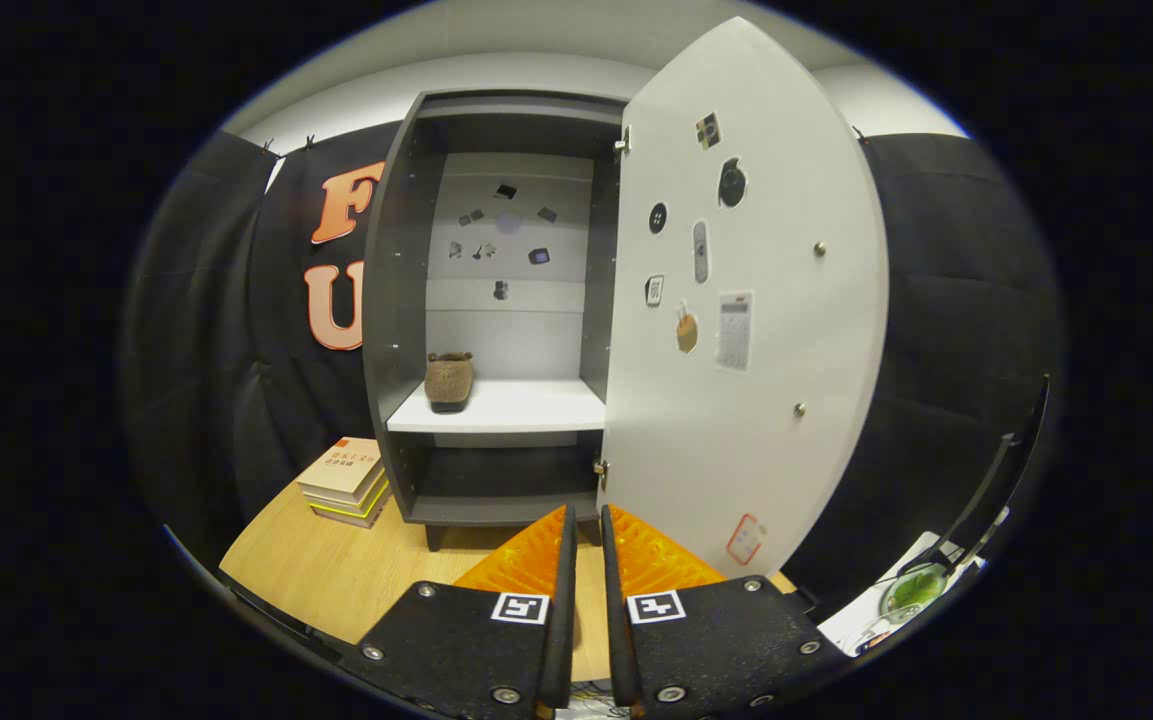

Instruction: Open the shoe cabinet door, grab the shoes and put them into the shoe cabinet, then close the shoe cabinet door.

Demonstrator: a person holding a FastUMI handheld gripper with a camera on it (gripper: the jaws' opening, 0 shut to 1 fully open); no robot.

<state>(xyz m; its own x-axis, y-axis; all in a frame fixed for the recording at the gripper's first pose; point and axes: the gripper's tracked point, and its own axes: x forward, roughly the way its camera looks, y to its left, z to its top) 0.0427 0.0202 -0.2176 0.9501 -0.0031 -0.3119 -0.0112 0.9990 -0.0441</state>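
Observation:
The dark shoe cabinet stands on the wooden table ahead of me with its white door swung wide open to the right. A brown fuzzy shoe rests on the left part of the white shelf inside. My gripper is shut, fingers nearly touching with nothing between them, held a short way in front of the cabinet's foot near the door's hinge edge.
A stack of books lies on the wooden table just left of the cabinet. Beyond the open door, low to the right, lie papers and a green round object. Small stickers dot the door and the cabinet's back wall.

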